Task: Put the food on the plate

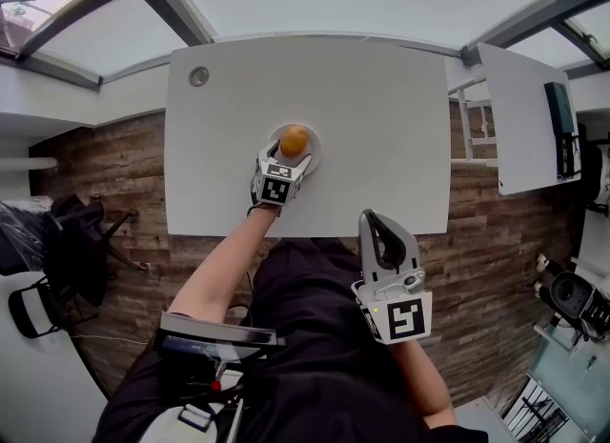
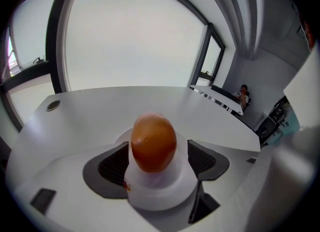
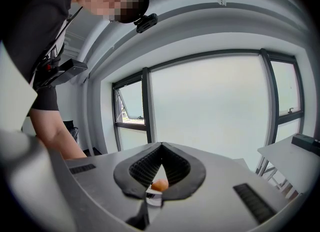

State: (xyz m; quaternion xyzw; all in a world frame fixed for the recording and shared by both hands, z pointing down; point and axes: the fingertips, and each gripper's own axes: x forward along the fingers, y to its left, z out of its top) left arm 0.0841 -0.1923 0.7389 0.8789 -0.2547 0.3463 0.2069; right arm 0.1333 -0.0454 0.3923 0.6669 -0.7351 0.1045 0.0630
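Food [image 1: 294, 139] is borne by the plate [image 1: 315, 143] alone, the jaws of the left gripper [image 1: 290, 157] being parted around it. The right gripper [image 1: 371, 218], jaws together, is held aside, seemingly unneeded.

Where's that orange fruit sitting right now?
In the head view, the orange fruit sits on the small white plate around the middle of the white table, between the open fingers of the left gripper.

head view: high above the table [image 1: 381, 108], facing steeply down. left gripper view: close over the table, facing across it. right gripper view: back off its near edge, level. all share the orange food [image 1: 294, 139].
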